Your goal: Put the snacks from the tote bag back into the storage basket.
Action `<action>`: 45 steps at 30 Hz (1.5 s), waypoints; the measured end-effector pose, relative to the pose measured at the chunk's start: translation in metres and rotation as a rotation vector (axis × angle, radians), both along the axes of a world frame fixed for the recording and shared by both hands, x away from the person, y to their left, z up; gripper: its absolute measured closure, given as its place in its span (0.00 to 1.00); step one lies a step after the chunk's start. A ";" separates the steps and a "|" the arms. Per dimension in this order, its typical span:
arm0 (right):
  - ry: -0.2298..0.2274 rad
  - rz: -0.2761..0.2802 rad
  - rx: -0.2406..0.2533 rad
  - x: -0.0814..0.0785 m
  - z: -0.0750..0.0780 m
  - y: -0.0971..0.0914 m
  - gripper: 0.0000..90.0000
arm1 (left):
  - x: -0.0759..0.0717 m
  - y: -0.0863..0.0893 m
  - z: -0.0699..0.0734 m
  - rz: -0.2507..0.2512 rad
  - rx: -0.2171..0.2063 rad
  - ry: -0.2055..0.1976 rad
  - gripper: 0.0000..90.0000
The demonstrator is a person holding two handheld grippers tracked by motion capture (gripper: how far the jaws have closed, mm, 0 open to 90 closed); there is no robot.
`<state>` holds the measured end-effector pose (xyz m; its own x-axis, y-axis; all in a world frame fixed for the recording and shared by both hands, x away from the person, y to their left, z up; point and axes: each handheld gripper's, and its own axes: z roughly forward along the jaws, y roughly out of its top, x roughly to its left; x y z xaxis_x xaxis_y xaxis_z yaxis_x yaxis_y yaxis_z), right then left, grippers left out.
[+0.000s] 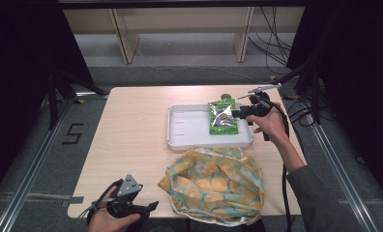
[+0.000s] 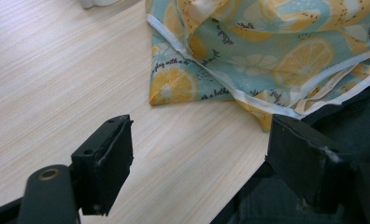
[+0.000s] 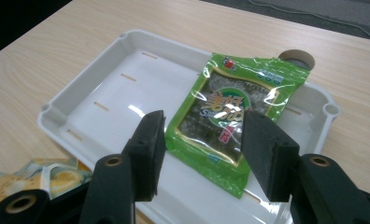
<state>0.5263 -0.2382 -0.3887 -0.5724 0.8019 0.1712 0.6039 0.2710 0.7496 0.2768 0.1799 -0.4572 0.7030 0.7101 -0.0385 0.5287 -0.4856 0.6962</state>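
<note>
The right gripper (image 1: pixel 236 114) hangs over the right end of the white tray (image 1: pixel 189 126), its jaws pointing left in the high view. In its own view the jaws stand about half open, one each side of the green packet (image 3: pixel 227 119), with daylight between the pads and the wrapper, so nothing is held. No earlier look is on hand here, so only the open gap can be stated.

The packet lies flat in the right part of the tray, its long side running from the near wall towards the far wall, its top edge reaching the far rim. A small brown round thing (image 3: pixel 296 58) sits on the table (image 1: pixel 131 130) just behind that rim; it is partly hidden by the packet, and it may be a roll of tape. The rest of the tray floor is bare white plastic with short slots.

The left gripper (image 1: pixel 151 207) rests at the near edge of the table, in the person's left hand (image 1: pixel 113 220). Its jaws are wide apart and grip nothing; bare wood shows between them. Just beyond its tips lies the lemon-print bag (image 2: pixel 267 51), crumpled, between the near table edge and the tray, one corner close to the jaws but apart from them
</note>
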 end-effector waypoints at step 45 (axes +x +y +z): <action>-0.003 0.043 -0.003 -0.077 -0.016 -0.033 0.43 | 0.000 0.001 0.001 0.000 0.002 -0.008 0.24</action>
